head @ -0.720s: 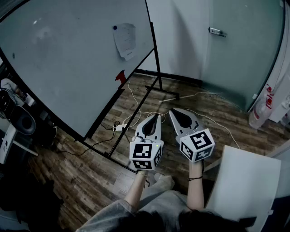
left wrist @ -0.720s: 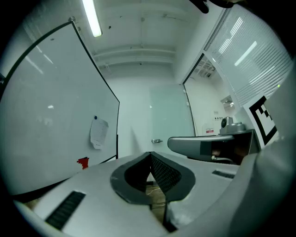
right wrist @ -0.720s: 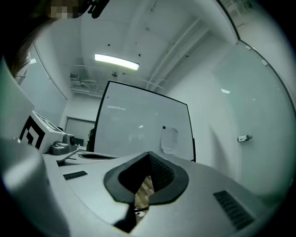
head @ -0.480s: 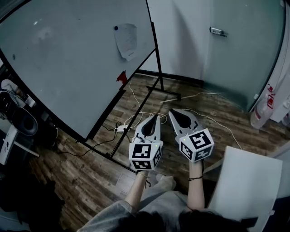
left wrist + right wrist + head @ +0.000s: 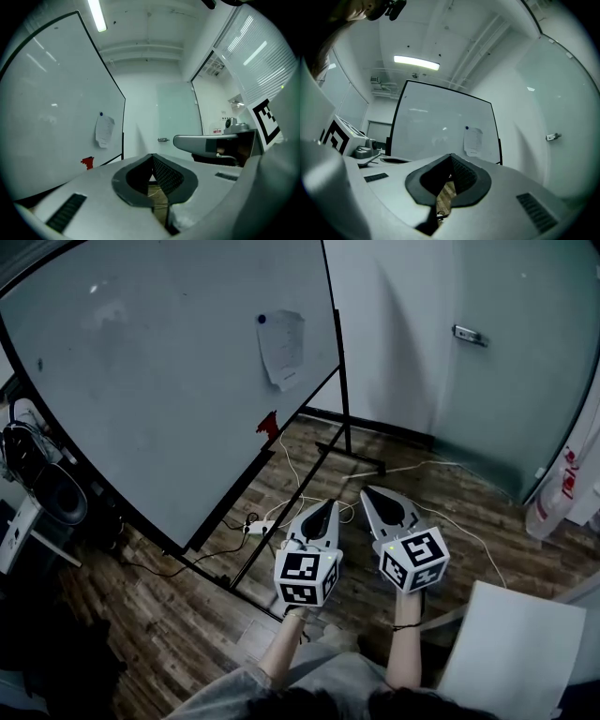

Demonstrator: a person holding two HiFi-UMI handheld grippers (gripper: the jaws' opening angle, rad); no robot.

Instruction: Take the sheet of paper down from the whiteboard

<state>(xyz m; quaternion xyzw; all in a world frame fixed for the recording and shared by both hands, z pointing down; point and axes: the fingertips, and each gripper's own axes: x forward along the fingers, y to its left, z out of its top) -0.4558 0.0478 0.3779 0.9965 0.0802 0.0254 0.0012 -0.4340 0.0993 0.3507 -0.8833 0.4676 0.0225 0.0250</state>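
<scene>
A white sheet of paper [image 5: 283, 348] hangs near the right edge of the whiteboard [image 5: 150, 381], pinned at its top left corner by a blue magnet [image 5: 262, 319]. The same sheet of paper [image 5: 104, 131] [image 5: 473, 140] shows small and far ahead in both gripper views. My left gripper [image 5: 327, 506] and right gripper [image 5: 367, 491] are held side by side over the floor, well short of the board. Both point level toward it, jaws shut, nothing between them.
A red eraser-like object [image 5: 269, 422] sits on the board's lower edge. The board stands on a black frame [image 5: 345, 427] with cables [image 5: 281, 484] on the wood floor. A door with a handle [image 5: 471, 334] is to the right, a white chair [image 5: 511, 643] near right, clutter [image 5: 42, 493] left.
The head view has shifted, so the board and paper sit slightly further right and lower in the picture. Both grippers stay shut and side by side.
</scene>
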